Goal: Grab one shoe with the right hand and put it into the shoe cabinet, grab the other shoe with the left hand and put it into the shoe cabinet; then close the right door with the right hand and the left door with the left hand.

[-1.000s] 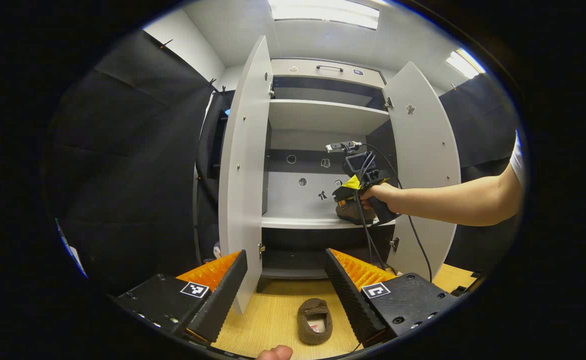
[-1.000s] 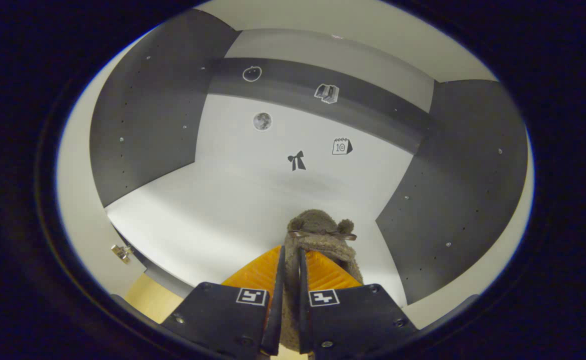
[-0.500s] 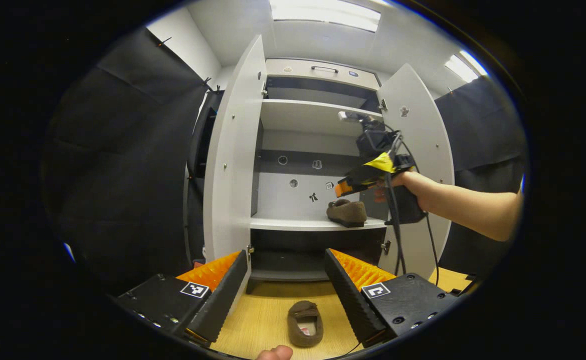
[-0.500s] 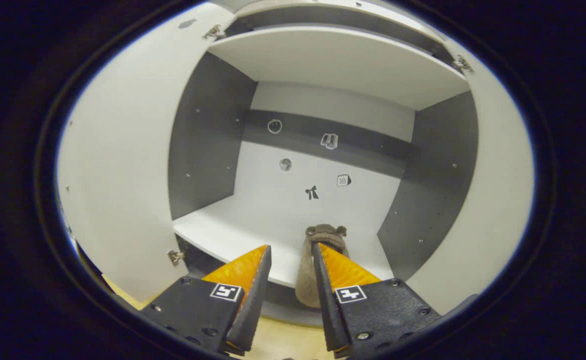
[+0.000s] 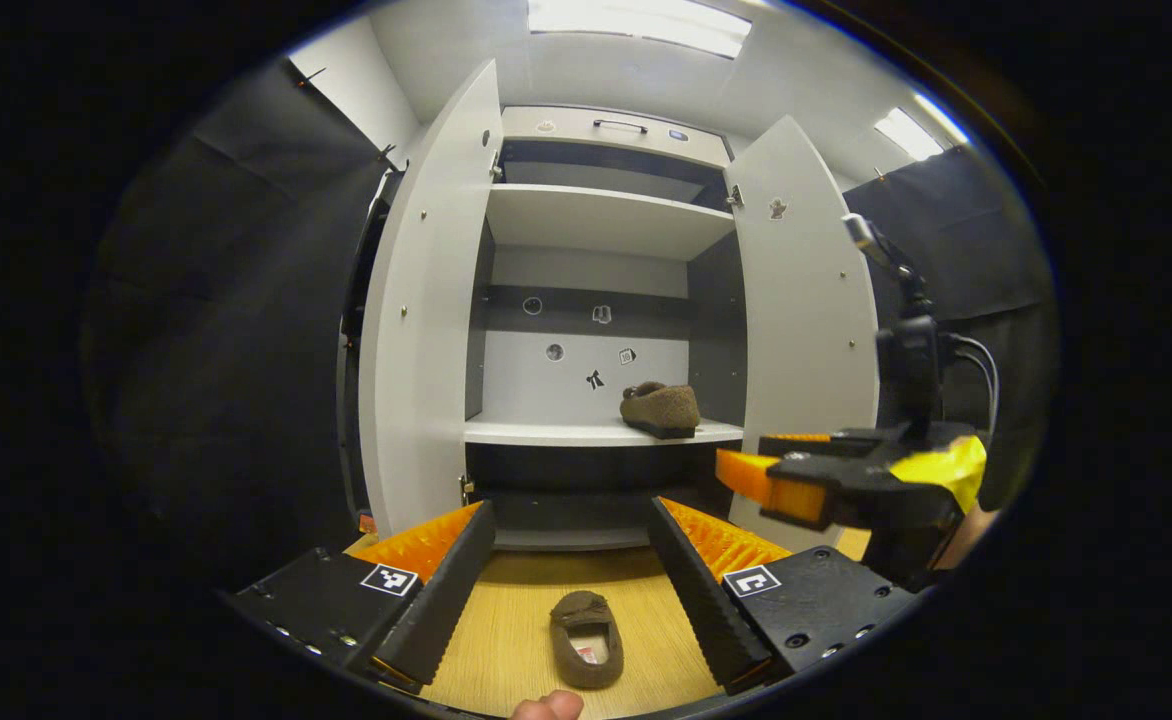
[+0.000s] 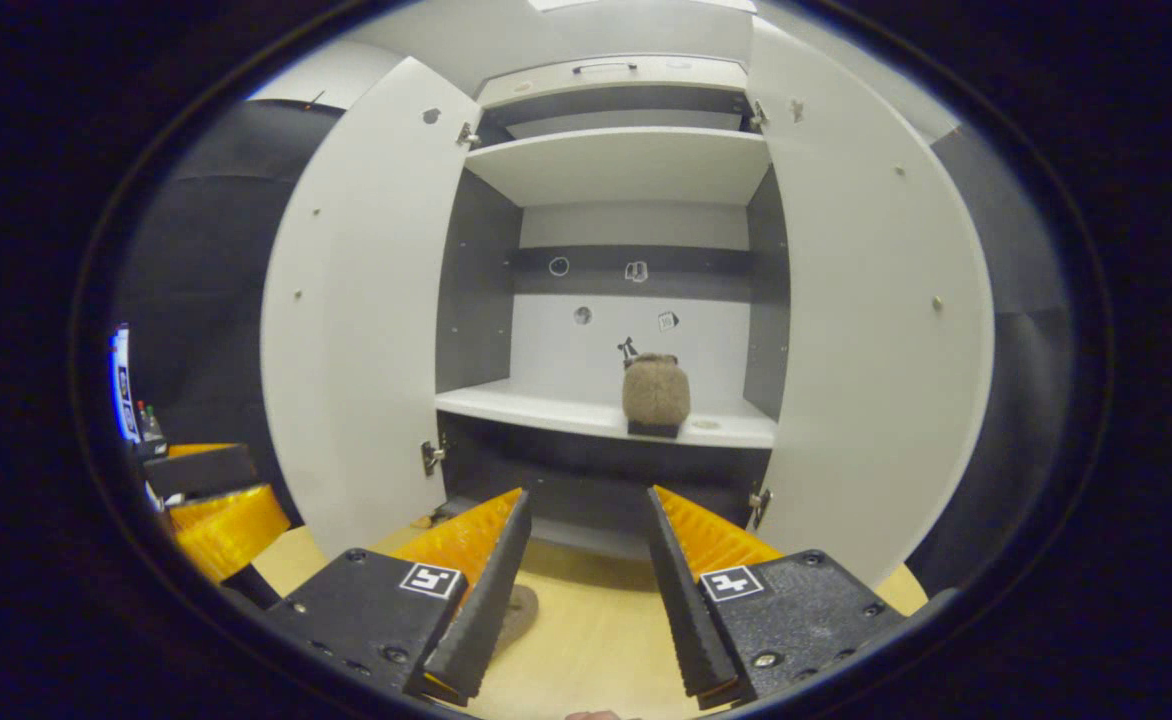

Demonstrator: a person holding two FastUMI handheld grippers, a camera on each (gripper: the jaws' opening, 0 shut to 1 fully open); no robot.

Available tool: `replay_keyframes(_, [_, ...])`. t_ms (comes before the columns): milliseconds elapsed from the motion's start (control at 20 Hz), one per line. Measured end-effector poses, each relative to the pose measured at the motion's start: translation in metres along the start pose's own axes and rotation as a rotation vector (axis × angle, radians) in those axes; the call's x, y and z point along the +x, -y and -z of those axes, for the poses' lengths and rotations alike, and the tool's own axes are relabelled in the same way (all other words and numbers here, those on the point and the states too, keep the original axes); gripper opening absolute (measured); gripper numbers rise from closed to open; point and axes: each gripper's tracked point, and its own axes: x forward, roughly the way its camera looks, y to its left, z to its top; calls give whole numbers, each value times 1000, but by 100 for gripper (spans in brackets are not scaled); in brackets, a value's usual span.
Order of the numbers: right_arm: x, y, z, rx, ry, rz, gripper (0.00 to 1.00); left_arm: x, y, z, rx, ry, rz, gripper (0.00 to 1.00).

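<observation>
With one shoe [image 5: 661, 407] resting on the right of the shoe cabinet [image 5: 601, 220] shelf and the right gripper [image 6: 578, 590] wide open and empty, the left gripper [image 5: 571, 590], equally open, must drop onto the near floor shoe [image 5: 586, 652].

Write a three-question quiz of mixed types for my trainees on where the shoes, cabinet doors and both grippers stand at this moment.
1. True or false: both doors of the shoe cabinet are open.
2. Where is the shoe on the floor relative to the left gripper?
A. pinched between its fingers
B. below and ahead of it, framed by the open fingers, untouched
C. on the shelf
3. Fill in: the shoe on the shelf sits toward the shelf's ____ end, and the right gripper is ____.

Key: 1 true. 2 B. 3 right; open and empty.
</observation>
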Motion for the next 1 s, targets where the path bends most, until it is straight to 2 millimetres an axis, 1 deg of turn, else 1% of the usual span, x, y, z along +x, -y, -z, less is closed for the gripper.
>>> replay_keyframes(50, [-13, 4, 14, 11, -7, 11, 77, 0, 3, 4, 0, -12, 6, 95])
replay_keyframes(150, [-41, 11, 34, 38, -16, 38, 76, 3, 5, 20, -4, -49, 11, 95])
replay_keyframes(200, [-52, 15, 41, 46, -18, 50, 77, 4, 5, 30, -12, -76, 7, 95])
replay_keyframes(300, [-69, 19, 56, 50, -40, 58, 77, 9, 0, 48, -19, -112, -19, 95])
replay_keyframes(400, [-79, 30, 66, 63, -68, 75, 78, 23, 1, 73, -21, -178, -1, 95])
replay_keyframes(450, [-83, 35, 69, 76, -76, 84, 78, 29, 4, 92, -25, -236, 14, 95])
replay_keyframes(550, [-90, 43, 70, 91, -83, 101, 78, 41, 2, 125, -42, -329, 29, 95])
replay_keyframes(650, [-95, 52, 70, 95, -89, 118, 77, 53, -4, 158, -49, -422, 30, 95])
replay_keyframes(750, [-100, 58, 72, 100, -98, 132, 77, 58, -13, 192, -51, -517, 9, 96])
replay_keyframes(850, [-105, 65, 77, 106, -111, 153, 77, 62, -26, 221, -52, -584, -22, 95])
replay_keyframes(900, [-107, 68, 78, 112, -115, 165, 78, 63, -29, 234, -49, -623, -25, 95])
replay_keyframes(1000, [-108, 75, 80, 123, -122, 186, 78, 62, -30, 257, -60, -688, -18, 95])
